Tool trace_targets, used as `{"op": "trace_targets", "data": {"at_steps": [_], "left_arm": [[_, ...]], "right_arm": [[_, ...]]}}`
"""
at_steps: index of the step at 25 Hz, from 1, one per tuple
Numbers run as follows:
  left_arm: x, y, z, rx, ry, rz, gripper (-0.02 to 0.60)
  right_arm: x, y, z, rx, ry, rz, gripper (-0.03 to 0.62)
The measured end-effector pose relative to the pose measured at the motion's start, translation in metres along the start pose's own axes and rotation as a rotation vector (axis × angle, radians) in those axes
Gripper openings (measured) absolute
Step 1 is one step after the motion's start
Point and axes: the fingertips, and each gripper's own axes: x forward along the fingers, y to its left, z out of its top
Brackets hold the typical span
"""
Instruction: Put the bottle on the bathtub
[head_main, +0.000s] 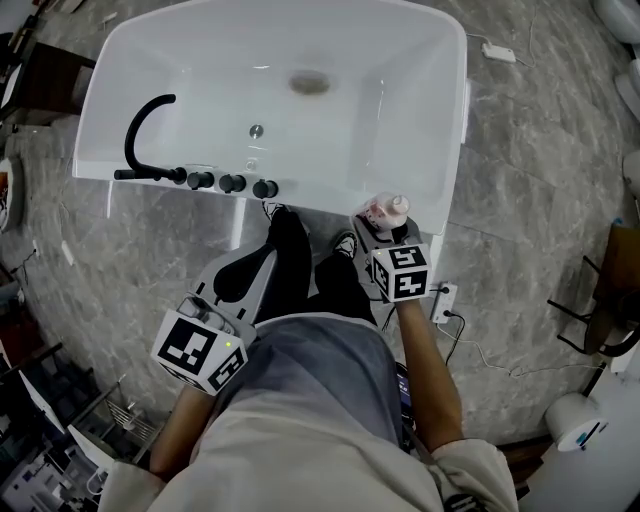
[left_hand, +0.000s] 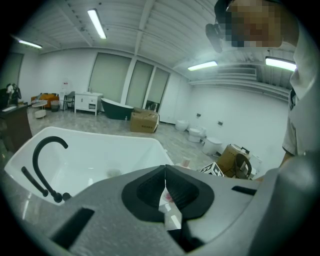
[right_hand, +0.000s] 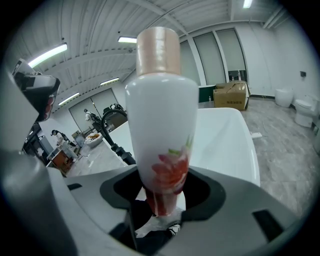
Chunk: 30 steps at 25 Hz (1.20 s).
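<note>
Bottle (right_hand: 160, 125) clamped in R tool (right_hand: 161, 200), by bathtub (head_main: 452, 110) rim; L tool (left_hand: 165, 186) closed, empty.

the left hand-held gripper (left_hand: 165, 176) sits low by the waist, jaws pressed together, while the right hand-held gripper (head_main: 388, 232), on an outstretched forearm (head_main: 428, 370), clamps a bottle (head_main: 386, 210) upright.

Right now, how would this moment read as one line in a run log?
right gripper: shut on bottle | left gripper: shut, empty | bottle: near bathtub rim, not set down
</note>
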Motion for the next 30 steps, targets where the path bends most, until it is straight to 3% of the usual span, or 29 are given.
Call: {"op": "trace_targets", "data": {"at_steps": [14, 30], "left_arm": [[-0.003, 0.027, -0.010, 0.003, 0.061, 0.007, 0.008], [-0.010, 0.041, -0.015, 0.020, 0.111, 0.029, 0.008]], "right_arm": [[0.058, -0.013, -0.020, -0.037, 0.024, -0.071, 0.232], [0.095, -0.014, -0.036, -0.216, 0.034, -0.184, 0.232]]}}
